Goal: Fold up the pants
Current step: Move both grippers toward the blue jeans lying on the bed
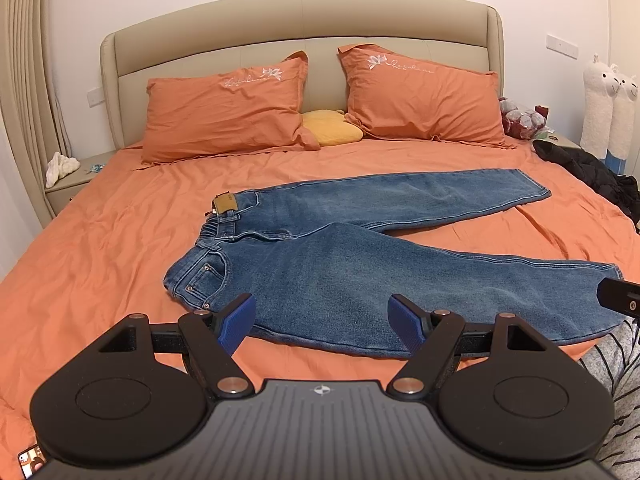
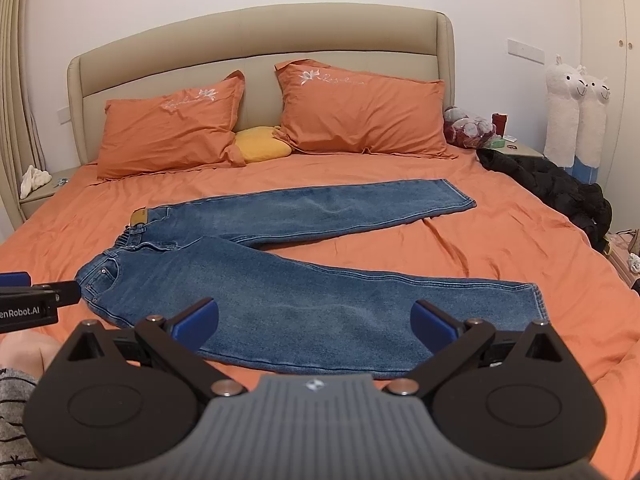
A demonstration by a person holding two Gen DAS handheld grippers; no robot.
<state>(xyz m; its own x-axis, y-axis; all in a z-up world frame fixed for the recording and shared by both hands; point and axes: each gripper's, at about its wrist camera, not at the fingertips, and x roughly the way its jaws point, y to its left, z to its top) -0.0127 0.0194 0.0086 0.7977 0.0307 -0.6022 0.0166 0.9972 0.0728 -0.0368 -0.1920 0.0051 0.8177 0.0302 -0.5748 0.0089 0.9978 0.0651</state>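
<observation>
Clearly nothing is folded yet: the jeans (image 1: 360, 264) lie flat on the orange bed (image 1: 100, 240), legs spread apart in a V. Both the left gripper (image 1: 321, 320) and the right gripper (image 2: 314, 322) hover with jaws wide and empty, probably ready to take the near leg.

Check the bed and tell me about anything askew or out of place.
The jeans lie with legs splayed apart in a V rather than together. A black garment is heaped at the bed's right edge. Nothing looks spilled or damaged.
</observation>
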